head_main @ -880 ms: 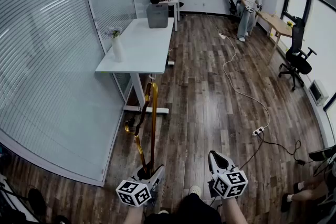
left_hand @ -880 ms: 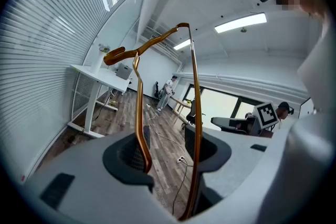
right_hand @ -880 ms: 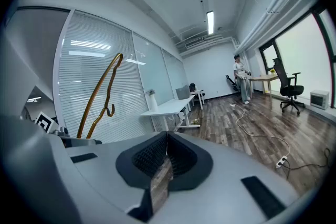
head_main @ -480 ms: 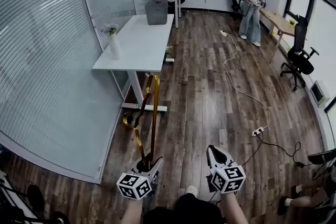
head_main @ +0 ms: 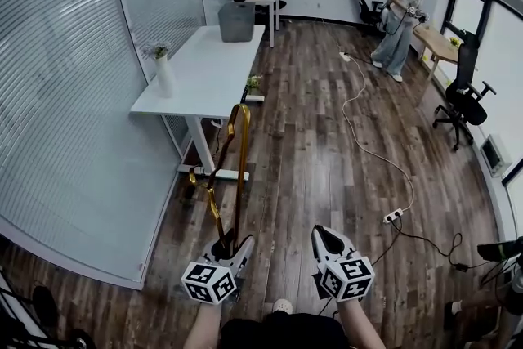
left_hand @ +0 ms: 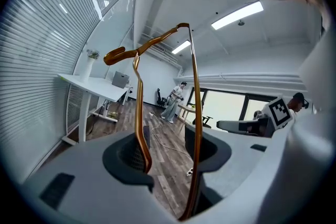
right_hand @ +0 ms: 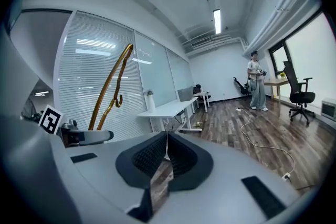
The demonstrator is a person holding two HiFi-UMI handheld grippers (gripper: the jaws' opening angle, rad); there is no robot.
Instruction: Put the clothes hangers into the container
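Clothes hanger (head_main: 241,145): a thin gold-coloured metal frame, judged light and stiff, yet smooth enough to slip or swing in a loose hold. The soundest place to take it is probably low on one end, where its two bars run close together. White table (head_main: 200,69) stands toward 12 o'clock in the head view. The grey bin (head_main: 236,22) at its far end, presumably the container, is well apart from the hanger. Left gripper (head_main: 232,248) is clamped on the hanger's lower end, one bar against each jaw, and the frame rises from it toward 12 o'clock. Right gripper (head_main: 324,239), at 3 o'clock of the left one, has its jaws together on nothing and does not touch the hanger. Hook (head_main: 194,176) sits at 10 o'clock of the left gripper, apart from both.
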